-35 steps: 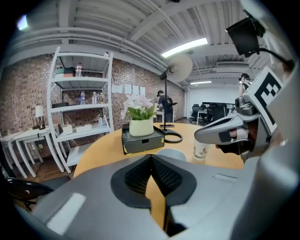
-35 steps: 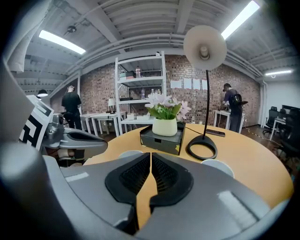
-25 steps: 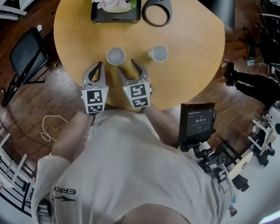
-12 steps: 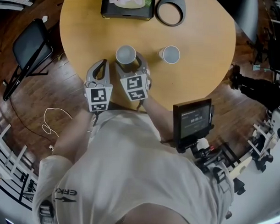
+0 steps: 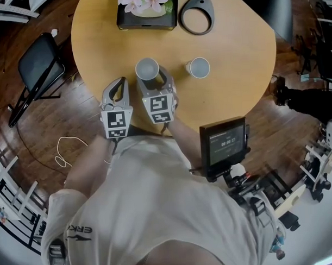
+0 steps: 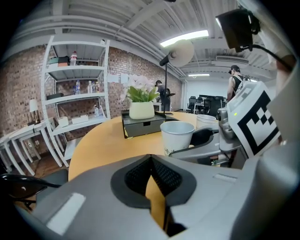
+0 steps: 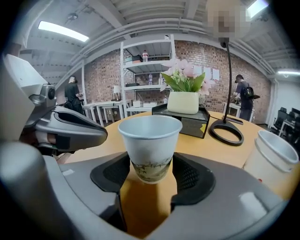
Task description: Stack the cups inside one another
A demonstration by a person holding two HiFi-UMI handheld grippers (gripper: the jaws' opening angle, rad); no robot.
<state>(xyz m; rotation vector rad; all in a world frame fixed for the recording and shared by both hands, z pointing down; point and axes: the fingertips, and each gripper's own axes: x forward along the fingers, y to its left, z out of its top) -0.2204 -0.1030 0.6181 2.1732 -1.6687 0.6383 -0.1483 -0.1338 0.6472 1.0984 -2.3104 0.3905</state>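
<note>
Two white paper cups stand upright on the round wooden table (image 5: 233, 34). The nearer cup (image 5: 147, 69) (image 7: 150, 140) (image 6: 176, 136) sits between the fingers of my right gripper (image 5: 154, 78) (image 7: 150, 171). Its jaws have just been closing, and both pads now lie against the cup's lower sides; the cup's base rests on the table. The second cup (image 5: 198, 67) (image 7: 273, 159) stands apart to the right. My left gripper (image 5: 119, 82) (image 6: 151, 161) hovers beside the right one, shut with nothing in it.
At the table's far side stand a black tray with a flower pot (image 5: 146, 10) and a lamp's black ring base (image 5: 196, 14). A black chair (image 5: 38, 66) is at the left, a screen on a stand (image 5: 224, 142) at the right. White cable (image 5: 66, 149) lies on the floor.
My right gripper has moved forward and to the left, and the nearer cup now stands between its fingers. The left gripper has hardly moved.
</note>
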